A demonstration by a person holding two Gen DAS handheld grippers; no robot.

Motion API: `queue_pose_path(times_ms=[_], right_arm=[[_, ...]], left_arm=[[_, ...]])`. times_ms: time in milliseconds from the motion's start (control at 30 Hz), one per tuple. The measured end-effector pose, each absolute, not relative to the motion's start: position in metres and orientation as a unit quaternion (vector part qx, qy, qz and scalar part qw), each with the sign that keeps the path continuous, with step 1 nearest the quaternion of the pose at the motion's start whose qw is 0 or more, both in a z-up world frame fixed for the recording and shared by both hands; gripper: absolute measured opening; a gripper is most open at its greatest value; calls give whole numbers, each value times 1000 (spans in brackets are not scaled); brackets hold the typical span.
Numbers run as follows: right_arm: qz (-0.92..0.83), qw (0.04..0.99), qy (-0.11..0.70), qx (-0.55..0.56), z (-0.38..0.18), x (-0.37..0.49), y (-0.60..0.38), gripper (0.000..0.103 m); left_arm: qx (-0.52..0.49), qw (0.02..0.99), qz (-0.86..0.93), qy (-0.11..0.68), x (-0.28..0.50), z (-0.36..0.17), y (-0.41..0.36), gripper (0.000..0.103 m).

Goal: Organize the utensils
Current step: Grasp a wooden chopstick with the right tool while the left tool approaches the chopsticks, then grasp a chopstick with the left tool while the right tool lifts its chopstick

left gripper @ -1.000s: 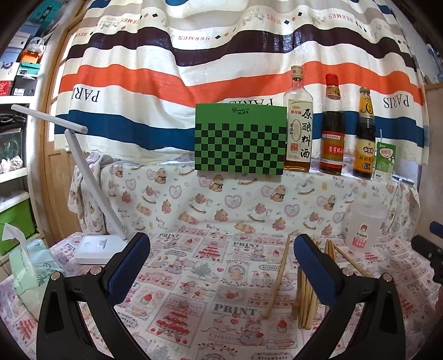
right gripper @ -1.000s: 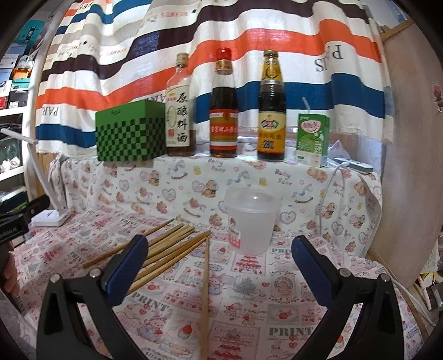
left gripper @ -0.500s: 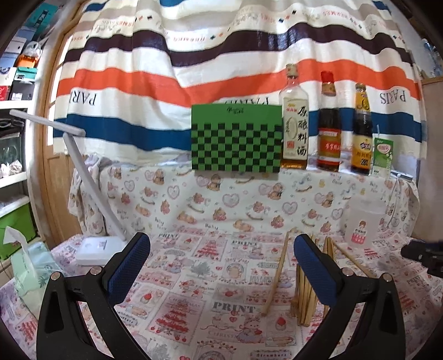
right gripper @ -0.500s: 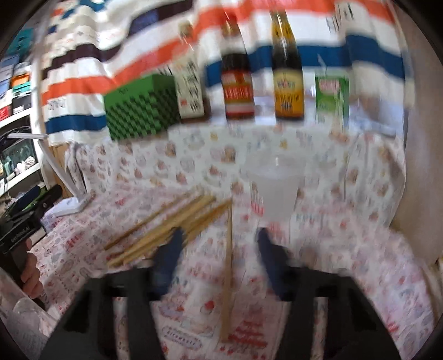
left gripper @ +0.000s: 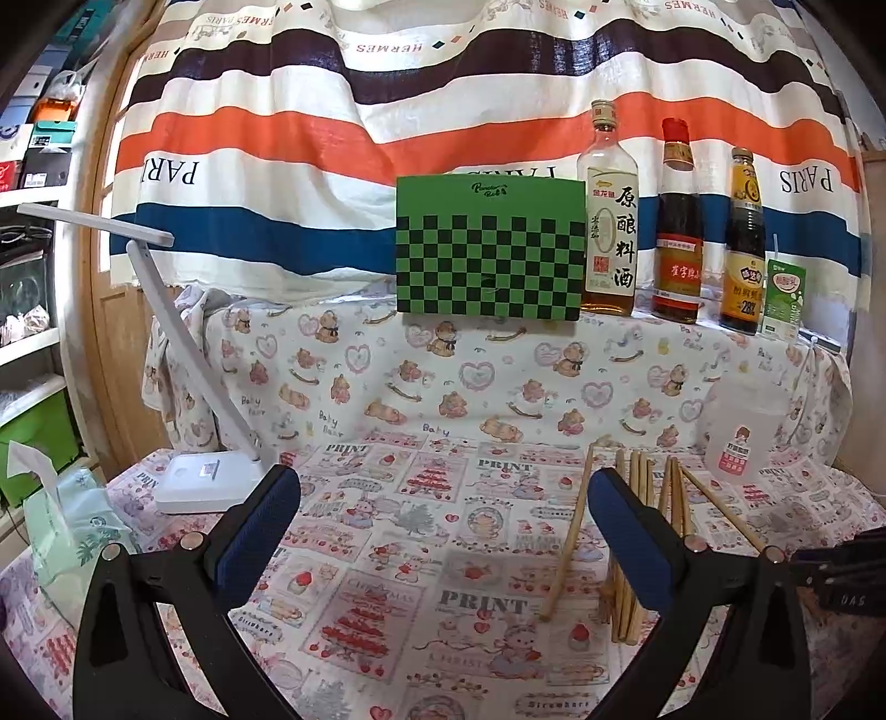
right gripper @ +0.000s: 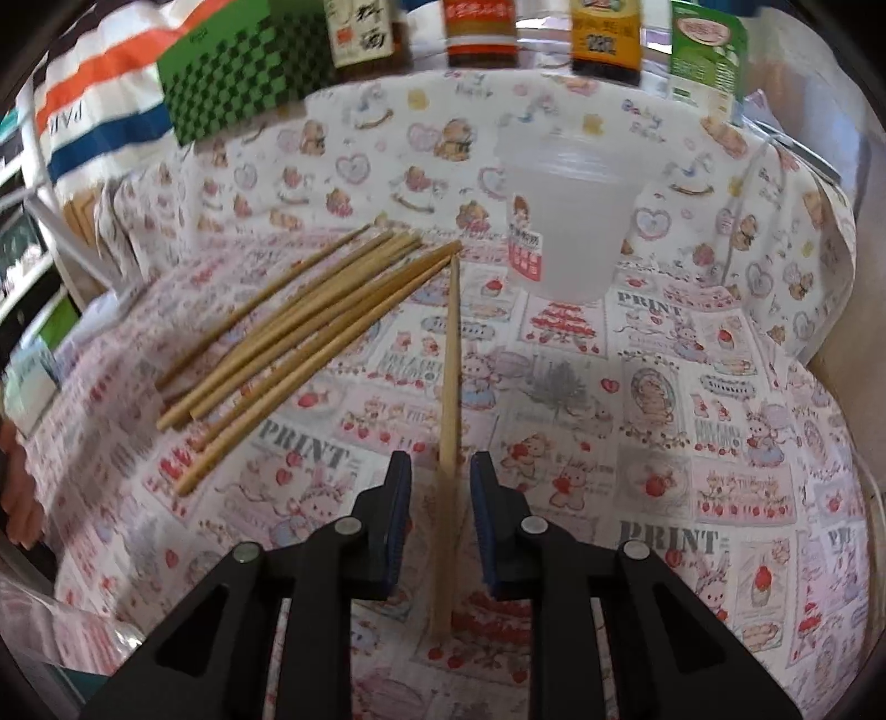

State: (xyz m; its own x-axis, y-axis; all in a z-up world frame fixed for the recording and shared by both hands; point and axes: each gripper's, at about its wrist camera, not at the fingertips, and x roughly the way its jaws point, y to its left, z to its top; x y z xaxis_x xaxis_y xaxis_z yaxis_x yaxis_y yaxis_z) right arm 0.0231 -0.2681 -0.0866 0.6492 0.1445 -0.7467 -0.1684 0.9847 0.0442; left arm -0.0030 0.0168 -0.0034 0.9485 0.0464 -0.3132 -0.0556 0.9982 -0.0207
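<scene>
While the left gripper (left gripper: 443,531) waits wide open and empty, the right gripper (right gripper: 440,471), half-closed, straddles a lone chopstick (right gripper: 451,387), ready to pinch it for the plastic cup (right gripper: 565,221).

Printed tablecloth (right gripper: 692,421) carries loose chopsticks (right gripper: 310,327), plastic cup (right gripper: 570,221), lamp base (left gripper: 207,482).

Black tongs (right gripper: 441,487), blue pads (left gripper: 260,523), silver screws

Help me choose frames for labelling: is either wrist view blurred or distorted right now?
Left wrist view: sharp, though fisheye bends the striped curtain. Right wrist view: motion blur smears the bottles and green checkered box along the top; the single chopstick between the right gripper fingers stays fairly crisp.
</scene>
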Motion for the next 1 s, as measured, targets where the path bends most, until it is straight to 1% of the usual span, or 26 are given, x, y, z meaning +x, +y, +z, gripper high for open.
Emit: queue_pose_path(times_ms=[267, 300, 333, 367, 400, 433, 467, 500, 533, 567, 600, 667, 733, 833, 900, 1000], right_arm=[[78, 908, 411, -15, -89, 25, -270, 20], [77, 908, 411, -13, -89, 25, -271, 18], [75, 908, 411, -10, -89, 25, -272, 10], [76, 908, 412, -3, -89, 26, -275, 7], [79, 907, 413, 6, -88, 27, -277, 7], [77, 908, 413, 12, -88, 27, -278, 6], [75, 909, 410, 16, -86, 27, -279, 7], [77, 912, 402, 18, -84, 25, -279, 6], [79, 914, 397, 20, -82, 25, -279, 6], [84, 918, 387, 24, -78, 22, -279, 6], [86, 924, 371, 29, -73, 19, -280, 6], [85, 932, 351, 32, -66, 15, -281, 6], [87, 937, 337, 42, -60, 11, -283, 6], [91, 940, 325, 57, -55, 10, -286, 6], [92, 943, 314, 62, -51, 8, -287, 6], [98, 948, 294, 68, -46, 3, -289, 6]], left_arm=[[-20, 986, 30, 164, -1, -4, 20, 103], [-21, 985, 25, 167, 0, -4, 21, 103], [-22, 985, 23, 172, 1, -4, 22, 103], [-24, 984, 23, 175, 1, -5, 23, 103], [-28, 983, 20, 179, 1, -5, 25, 103], [-34, 982, 18, 185, 1, -6, 27, 96], [-42, 979, 30, 196, 1, -7, 29, 80], [-55, 975, 35, 213, 3, -9, 31, 72], [-70, 970, 21, 230, 7, -11, 32, 62], [-89, 963, -3, 254, 14, -13, 35, 55], [-107, 953, -21, 282, 22, -15, 37, 53], [-126, 935, -43, 329, 40, -18, 38, 43], [-97, 924, -60, 366, 56, -22, 26, 35], [-53, 901, -112, 416, 66, -33, 4, 31], [-38, 889, -140, 435, 64, -40, -9, 27], [-7, 883, -120, 454, 67, -48, -21, 23]])
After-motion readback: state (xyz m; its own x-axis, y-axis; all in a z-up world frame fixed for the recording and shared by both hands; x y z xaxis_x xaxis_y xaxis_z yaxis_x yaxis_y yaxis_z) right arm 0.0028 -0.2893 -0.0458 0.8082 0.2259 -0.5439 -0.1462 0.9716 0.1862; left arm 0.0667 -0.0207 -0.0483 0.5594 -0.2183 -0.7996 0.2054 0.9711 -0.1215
